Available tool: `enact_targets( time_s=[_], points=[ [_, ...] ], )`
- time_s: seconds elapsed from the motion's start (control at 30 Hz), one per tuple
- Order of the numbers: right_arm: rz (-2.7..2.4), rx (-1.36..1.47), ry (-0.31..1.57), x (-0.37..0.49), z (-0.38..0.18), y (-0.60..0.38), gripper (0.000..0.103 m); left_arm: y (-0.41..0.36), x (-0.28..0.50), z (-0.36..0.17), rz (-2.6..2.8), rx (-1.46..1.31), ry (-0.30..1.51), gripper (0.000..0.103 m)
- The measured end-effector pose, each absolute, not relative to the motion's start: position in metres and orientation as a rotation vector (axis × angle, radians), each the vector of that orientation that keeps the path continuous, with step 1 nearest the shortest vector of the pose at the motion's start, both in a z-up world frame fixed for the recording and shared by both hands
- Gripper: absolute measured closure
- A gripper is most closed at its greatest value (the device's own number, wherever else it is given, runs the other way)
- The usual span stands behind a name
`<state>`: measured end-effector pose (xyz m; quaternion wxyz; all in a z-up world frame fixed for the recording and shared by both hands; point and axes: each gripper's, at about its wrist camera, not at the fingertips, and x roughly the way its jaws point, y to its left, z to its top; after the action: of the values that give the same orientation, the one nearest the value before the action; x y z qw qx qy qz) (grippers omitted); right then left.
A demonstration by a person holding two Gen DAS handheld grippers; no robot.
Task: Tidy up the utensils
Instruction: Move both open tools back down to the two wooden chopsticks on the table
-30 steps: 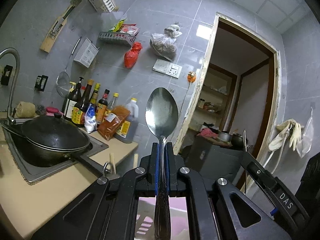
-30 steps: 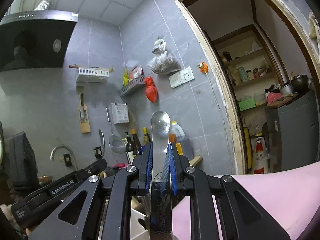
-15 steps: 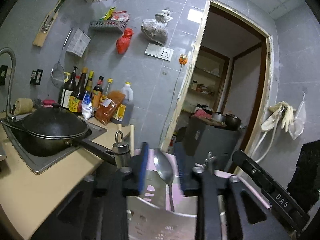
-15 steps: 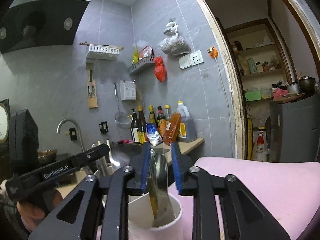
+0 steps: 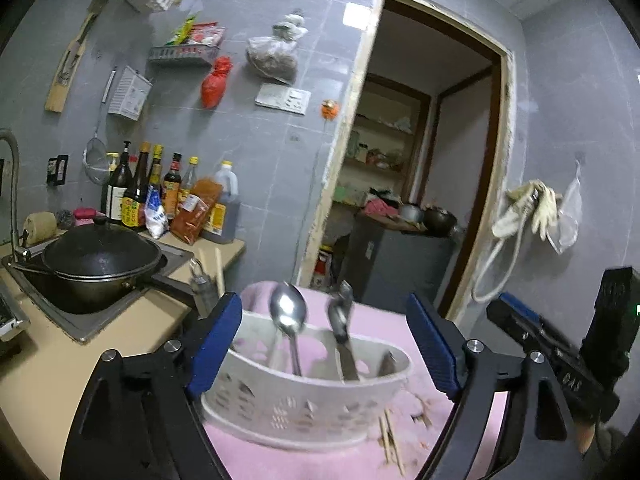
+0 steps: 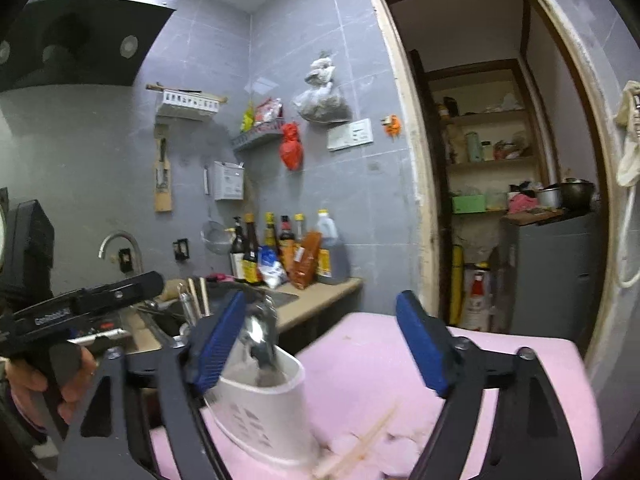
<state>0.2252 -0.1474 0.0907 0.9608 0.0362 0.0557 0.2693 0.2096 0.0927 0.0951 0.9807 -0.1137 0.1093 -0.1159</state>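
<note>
A white perforated utensil holder (image 5: 312,396) stands on a pink surface (image 5: 384,316). Two metal spoons stand in it, bowls up: one on the left (image 5: 288,316), one on the right (image 5: 340,316). My left gripper (image 5: 324,348) is wide open, its blue pads on either side of the holder, holding nothing. In the right wrist view the holder (image 6: 268,408) sits low and left with the spoons (image 6: 258,340) in it. My right gripper (image 6: 320,348) is wide open and empty above it. Wooden chopsticks (image 6: 360,448) lie on the pink surface beside the holder.
A black wok (image 5: 100,260) sits in the sink on the beige counter at left. Sauce bottles (image 5: 160,196) line the grey tiled wall. An open doorway (image 5: 416,184) leads to a shelved room. The other gripper's body (image 5: 560,364) is at right.
Both grippers held a spoon upright, lowered them into the white holder, then opened wide. Both spoons now stand free in the holder.
</note>
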Motion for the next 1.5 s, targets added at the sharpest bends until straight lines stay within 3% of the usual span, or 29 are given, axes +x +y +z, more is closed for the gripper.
enact_targets(
  time_s=[0.1, 0.2, 0.67, 1.03, 1.1, 1.23, 1.27, 1.43, 1.5],
  points=[
    [0.488, 0.05, 0.147, 0.218, 0.087, -0.168, 0.009, 0.076, 0.202, 0.085, -0.264, -0.204, 0.265, 0.014],
    [0.451, 0.042, 0.187, 0.214, 0.081, -0.186, 0.001, 0.062, 0.2, 0.073, -0.301, -0.191, 0.326, 0.014],
    [0.46, -0.006, 0.62, 0.232, 0.003, -0.194, 0.005, 0.051, 0.218, 0.01, -0.236, -0.174, 0.705, 0.014],
    [0.551, -0.207, 0.808, 0.237, -0.029, -0.124, 0.009, 0.08, 0.22, -0.012, -0.176, -0.228, 0.815, 0.014],
    [0.532, -0.249, 0.837, 0.24, -0.036, -0.115, 0.026, 0.083, 0.219, -0.01, -0.177, -0.232, 0.813, 0.014],
    [0.479, -0.303, 0.85, 0.24, -0.042, -0.11, 0.049, 0.084, 0.22, -0.012, -0.206, -0.244, 0.828, 0.014],
    [0.463, -0.303, 0.846, 0.238, -0.041, -0.114, 0.06, 0.082, 0.22, -0.012, -0.215, -0.24, 0.833, 0.014],
    [0.43, -0.229, 0.862, 0.241, -0.04, -0.138, 0.07, 0.065, 0.224, -0.009, -0.276, -0.2, 0.835, 0.015],
    [0.418, -0.219, 0.861, 0.245, -0.039, -0.144, 0.08, 0.056, 0.225, -0.009, -0.305, -0.178, 0.834, 0.023]
  ],
)
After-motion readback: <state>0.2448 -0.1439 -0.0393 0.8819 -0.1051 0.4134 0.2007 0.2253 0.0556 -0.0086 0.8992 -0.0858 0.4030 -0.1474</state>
